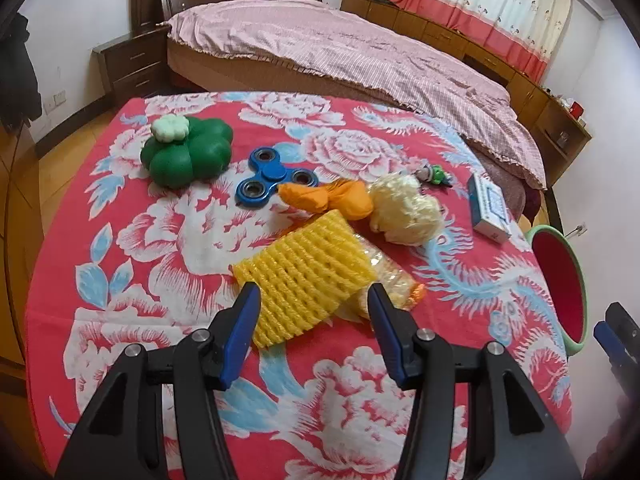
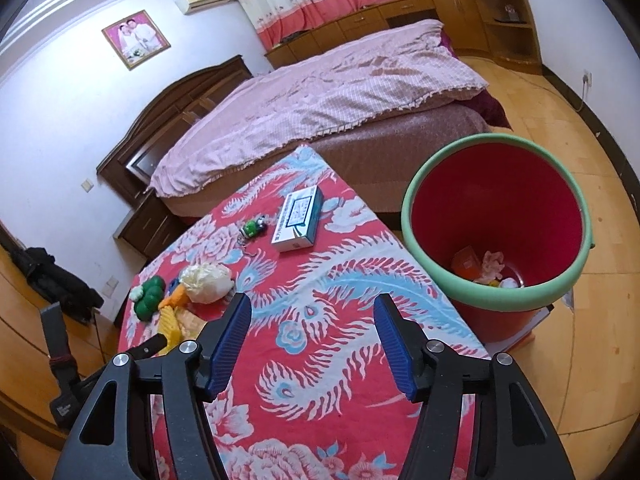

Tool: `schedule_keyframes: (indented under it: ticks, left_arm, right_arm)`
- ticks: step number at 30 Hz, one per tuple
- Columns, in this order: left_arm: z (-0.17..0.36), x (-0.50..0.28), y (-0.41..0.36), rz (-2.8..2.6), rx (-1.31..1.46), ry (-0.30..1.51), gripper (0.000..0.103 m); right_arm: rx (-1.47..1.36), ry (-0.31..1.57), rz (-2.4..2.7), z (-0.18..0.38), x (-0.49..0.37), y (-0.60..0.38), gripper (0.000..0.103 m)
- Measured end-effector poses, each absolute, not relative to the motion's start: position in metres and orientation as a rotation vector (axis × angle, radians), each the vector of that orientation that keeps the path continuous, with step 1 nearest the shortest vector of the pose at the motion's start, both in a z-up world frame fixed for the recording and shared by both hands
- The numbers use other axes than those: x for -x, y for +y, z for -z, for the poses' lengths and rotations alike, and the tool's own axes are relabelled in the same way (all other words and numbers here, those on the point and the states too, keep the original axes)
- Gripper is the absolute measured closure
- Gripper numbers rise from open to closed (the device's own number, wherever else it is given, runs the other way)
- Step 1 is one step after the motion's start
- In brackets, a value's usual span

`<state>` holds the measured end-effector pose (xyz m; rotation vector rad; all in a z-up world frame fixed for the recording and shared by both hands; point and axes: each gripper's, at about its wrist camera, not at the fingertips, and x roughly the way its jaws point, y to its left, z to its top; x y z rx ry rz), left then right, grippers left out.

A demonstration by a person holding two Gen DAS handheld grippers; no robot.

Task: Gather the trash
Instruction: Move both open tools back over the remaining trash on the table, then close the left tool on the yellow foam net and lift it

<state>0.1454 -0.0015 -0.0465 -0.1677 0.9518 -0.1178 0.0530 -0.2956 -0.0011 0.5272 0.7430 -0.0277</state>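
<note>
My left gripper (image 1: 314, 300) is open, its fingers on either side of the near end of a yellow foam fruit net (image 1: 304, 276) lying on the red floral tablecloth (image 1: 160, 240). A clear plastic wrapper (image 1: 390, 276) lies under the net. Behind lie an orange crumpled bag (image 1: 332, 198) and a cream foam net (image 1: 402, 210). My right gripper (image 2: 312, 316) is open and empty above the cloth, left of the red bin with a green rim (image 2: 412, 216), which holds some trash (image 2: 486, 268). The same bin (image 1: 560, 280) shows at the table's right edge in the left wrist view.
A green clover toy (image 1: 188, 152), a blue fidget spinner (image 1: 272, 178), a small green figure (image 1: 434, 174) and a white and blue box (image 1: 488, 208) lie on the table. A pink-covered bed (image 1: 340, 48) stands behind it. Wooden floor (image 2: 560, 360) surrounds the bin.
</note>
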Motion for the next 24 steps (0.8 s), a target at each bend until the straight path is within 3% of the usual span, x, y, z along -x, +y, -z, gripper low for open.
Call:
schedule_keyframes:
  ticks: [24]
  left_arm:
    - [0.074,-0.155,0.019,0.045,0.199,0.957,0.049]
  right_arm:
    - [-0.497,0.84,-0.019,0.03,-0.08,-0.27,0.037]
